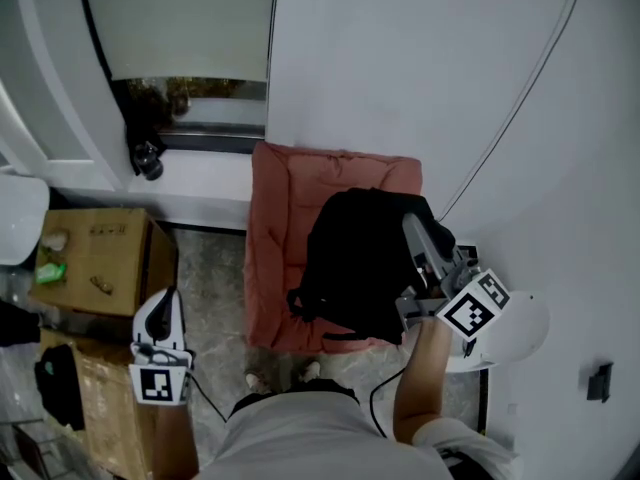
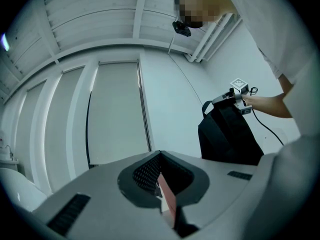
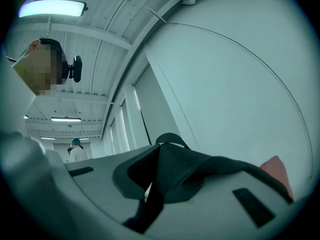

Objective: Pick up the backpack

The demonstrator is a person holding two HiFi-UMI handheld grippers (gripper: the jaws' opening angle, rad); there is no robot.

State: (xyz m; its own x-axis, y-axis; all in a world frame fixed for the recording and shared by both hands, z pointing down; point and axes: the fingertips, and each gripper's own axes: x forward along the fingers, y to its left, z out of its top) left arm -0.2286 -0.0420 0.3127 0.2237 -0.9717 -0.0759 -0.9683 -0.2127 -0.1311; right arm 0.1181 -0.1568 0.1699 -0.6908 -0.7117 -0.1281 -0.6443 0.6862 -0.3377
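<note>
Backpack (image 1: 365,263) hangs over the pink cushion (image 1: 285,218), carried by its top strap (image 3: 170,139) alone. My right hand-held gripper (image 1: 415,230) is pinched on that strap. Risk: the thin webbing could slip through under the bag's weight or swing. My left hand-held gripper (image 1: 166,298), pressed together and empty, gives no support.

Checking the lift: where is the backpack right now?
Head view, right of centre: the backpack hangs from the right hand-held gripper, over the pink cushion beside the white wall.
</note>
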